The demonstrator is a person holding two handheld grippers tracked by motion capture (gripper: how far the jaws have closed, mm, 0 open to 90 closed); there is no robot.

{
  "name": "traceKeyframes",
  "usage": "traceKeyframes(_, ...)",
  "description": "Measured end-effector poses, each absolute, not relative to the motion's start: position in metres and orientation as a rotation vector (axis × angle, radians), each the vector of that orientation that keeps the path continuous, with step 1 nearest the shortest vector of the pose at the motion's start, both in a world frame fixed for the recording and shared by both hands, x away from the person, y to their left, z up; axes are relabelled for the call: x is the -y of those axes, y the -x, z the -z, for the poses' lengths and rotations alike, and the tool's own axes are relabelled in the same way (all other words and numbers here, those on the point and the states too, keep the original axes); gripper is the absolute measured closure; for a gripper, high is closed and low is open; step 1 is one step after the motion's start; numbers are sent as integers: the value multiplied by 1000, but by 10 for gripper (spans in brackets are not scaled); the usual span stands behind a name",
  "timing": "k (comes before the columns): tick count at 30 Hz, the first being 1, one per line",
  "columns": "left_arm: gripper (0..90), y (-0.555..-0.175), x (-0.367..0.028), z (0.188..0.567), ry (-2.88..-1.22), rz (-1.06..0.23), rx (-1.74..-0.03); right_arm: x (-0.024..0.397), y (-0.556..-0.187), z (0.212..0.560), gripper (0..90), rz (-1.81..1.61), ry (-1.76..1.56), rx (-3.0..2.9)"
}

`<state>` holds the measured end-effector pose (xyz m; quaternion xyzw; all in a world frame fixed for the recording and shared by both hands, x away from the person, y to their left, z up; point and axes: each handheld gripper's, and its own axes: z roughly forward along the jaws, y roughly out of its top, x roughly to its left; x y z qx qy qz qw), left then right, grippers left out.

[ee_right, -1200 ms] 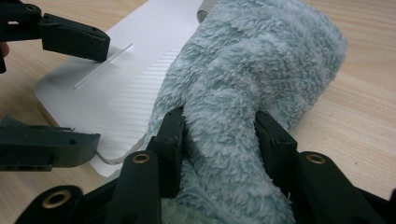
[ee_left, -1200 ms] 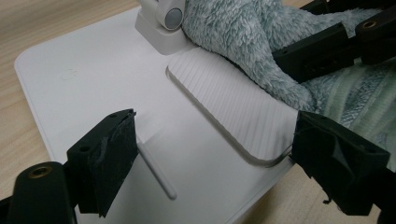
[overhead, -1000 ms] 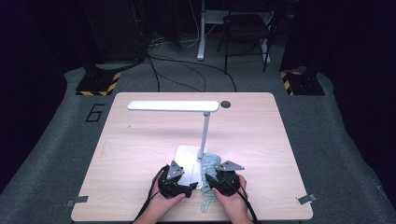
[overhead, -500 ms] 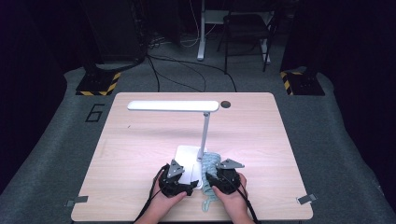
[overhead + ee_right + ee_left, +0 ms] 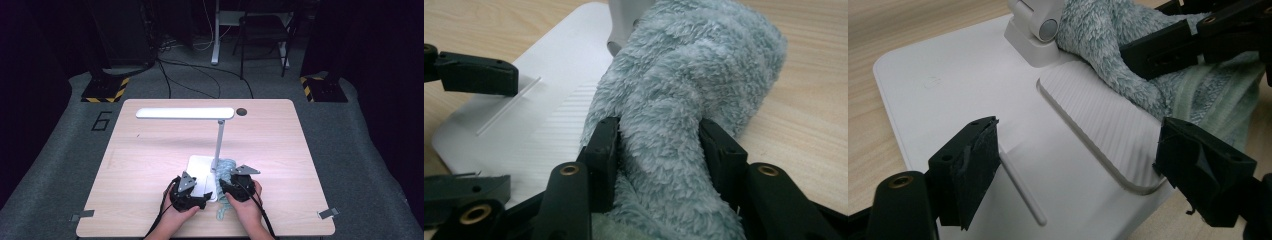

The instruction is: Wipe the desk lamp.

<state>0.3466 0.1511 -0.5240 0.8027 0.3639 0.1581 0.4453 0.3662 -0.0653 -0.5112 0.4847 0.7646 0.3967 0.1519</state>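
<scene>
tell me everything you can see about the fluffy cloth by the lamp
The cloth is a pale blue-green fleecy towel, bunched into a thick fold. It lies on the wooden table at the right edge of the lamp base, pressed against the foot of the lamp's post. The right gripper clamps a fold of it between its black jaws.

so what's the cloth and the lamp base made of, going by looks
The pale teal fluffy cloth looks like plush microfibre or fleece: deep, tufted pile, matte, bunching softly where the right gripper squeezes it. The flat white lamp base looks like moulded plastic, smooth with a satin sheen, rounded corners and a finely ribbed inset panel; painted metal can't be ruled out.
</scene>
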Motion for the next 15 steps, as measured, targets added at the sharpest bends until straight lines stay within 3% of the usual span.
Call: traceKeyframes(15, 178, -345, -151, 525, -1975, -404, -904, 61, -321, 510, 606, -1148, -1315, -2303)
